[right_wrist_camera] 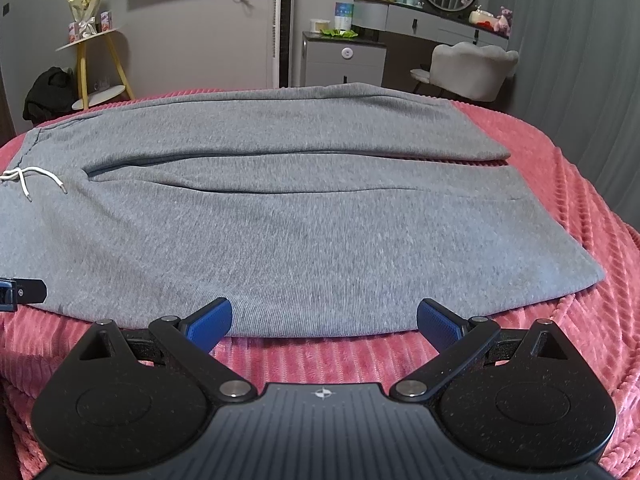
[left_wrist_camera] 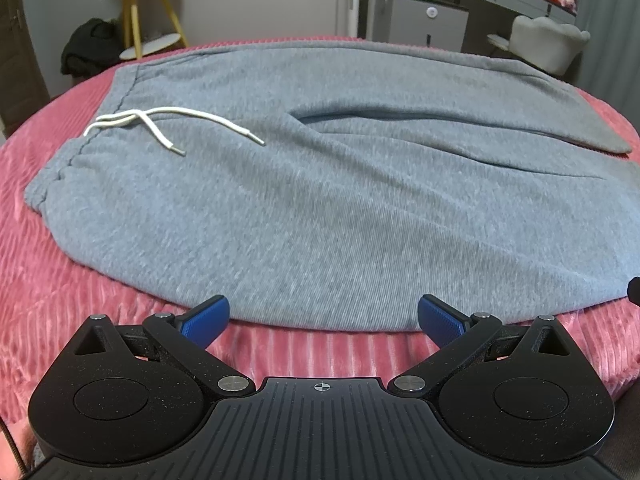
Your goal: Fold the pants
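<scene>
A pink blanket (right_wrist_camera: pixel 560 280) carries the grey pants (right_wrist_camera: pixel 280 240), spread flat, legs side by side, ready for folding. Both the left gripper (left_wrist_camera: pixel 323 316) and right gripper (right_wrist_camera: pixel 324 318), jaws apart, hover seemingly just short of the near edge. The drawstring (left_wrist_camera: pixel 160 120) lies loose.

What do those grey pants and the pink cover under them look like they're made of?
The grey pants look like soft matte knit, probably cotton fleece: fine ribbed weave, heathered flecks. The pink bedspread looks like plush corduroy-style velvet or chenille: raised fuzzy ridges with slight sheen.
</scene>
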Available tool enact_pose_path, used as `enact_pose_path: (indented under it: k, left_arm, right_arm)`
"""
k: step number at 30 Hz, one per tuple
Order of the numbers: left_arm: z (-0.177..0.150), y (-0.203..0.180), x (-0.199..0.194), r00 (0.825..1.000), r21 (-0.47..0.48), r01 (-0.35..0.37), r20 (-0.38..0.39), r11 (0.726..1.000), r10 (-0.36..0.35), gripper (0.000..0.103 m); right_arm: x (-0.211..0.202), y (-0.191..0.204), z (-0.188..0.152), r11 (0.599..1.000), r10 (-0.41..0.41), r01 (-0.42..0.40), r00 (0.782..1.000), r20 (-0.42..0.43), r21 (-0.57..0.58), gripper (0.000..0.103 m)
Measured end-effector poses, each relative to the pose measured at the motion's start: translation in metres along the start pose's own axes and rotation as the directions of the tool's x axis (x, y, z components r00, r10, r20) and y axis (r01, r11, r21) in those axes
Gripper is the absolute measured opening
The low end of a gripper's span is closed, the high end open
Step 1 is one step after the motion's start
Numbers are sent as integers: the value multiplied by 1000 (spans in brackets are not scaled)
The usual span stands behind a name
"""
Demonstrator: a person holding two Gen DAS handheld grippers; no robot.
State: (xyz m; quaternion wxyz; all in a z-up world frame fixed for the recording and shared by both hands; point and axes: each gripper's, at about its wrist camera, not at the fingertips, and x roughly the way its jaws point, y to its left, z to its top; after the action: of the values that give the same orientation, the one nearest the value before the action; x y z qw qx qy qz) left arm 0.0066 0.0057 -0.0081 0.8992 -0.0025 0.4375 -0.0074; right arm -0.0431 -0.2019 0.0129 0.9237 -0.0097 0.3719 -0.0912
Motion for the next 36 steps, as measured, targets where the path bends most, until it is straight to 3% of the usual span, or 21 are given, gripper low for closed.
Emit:
enact_pose_path:
  k: [24, 36]
  left_arm:
    - [1, -1, 5, 1000, 4, -4, -30, 1000, 4, 103]
    - [7, 5, 11, 998, -37, 3, -59, 999, -5, 103]
  right_arm:
    - [5, -7, 5, 998, 33, -31, 998, -44, 62, 99]
    - [54, -37, 26, 963, 123, -84, 982, -140, 256, 99]
